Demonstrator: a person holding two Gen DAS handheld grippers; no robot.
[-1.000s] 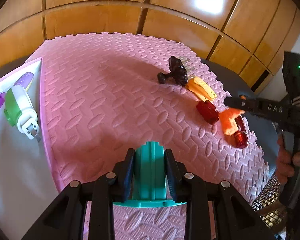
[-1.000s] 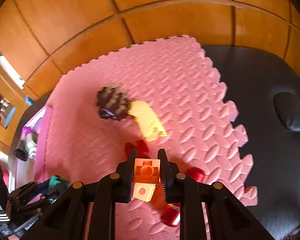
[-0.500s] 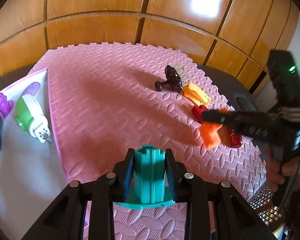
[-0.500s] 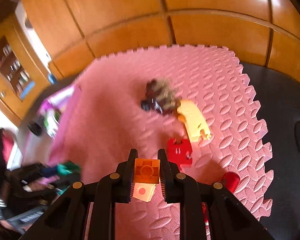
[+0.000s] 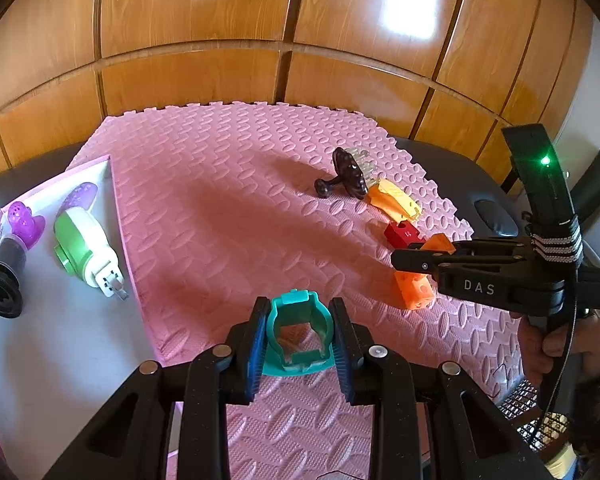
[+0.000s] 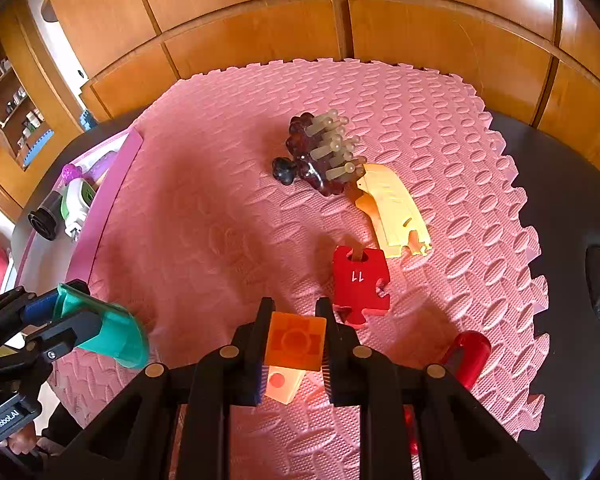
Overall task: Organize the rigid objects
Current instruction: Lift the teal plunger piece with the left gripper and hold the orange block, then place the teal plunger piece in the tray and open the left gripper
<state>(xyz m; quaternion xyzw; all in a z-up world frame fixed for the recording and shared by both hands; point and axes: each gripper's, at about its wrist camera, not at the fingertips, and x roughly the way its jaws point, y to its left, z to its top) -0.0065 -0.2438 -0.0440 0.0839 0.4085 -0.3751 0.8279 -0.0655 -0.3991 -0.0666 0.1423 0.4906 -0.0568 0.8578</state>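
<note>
Only the right wrist view shows the red cylinder [image 6: 466,356] lying on the pink foam mat [image 6: 228,208] beside the right tongs [image 6: 294,354], and the pale pegs on the dark brush [image 6: 320,156]; the left wrist view shows that brush [image 5: 346,176] side-on. The left tongs [image 5: 298,338] are clamped on a teal cap-shaped piece [image 5: 298,332] held above the mat's near edge. The right tongs grip an orange block [image 6: 295,342], near the red puzzle piece [image 6: 360,280] and yellow curved piece [image 6: 394,208]. The white tray [image 5: 52,320] left of the mat holds a green-and-white item [image 5: 84,250], a purple piece [image 5: 26,222] and a black cylinder [image 5: 2,276].
</note>
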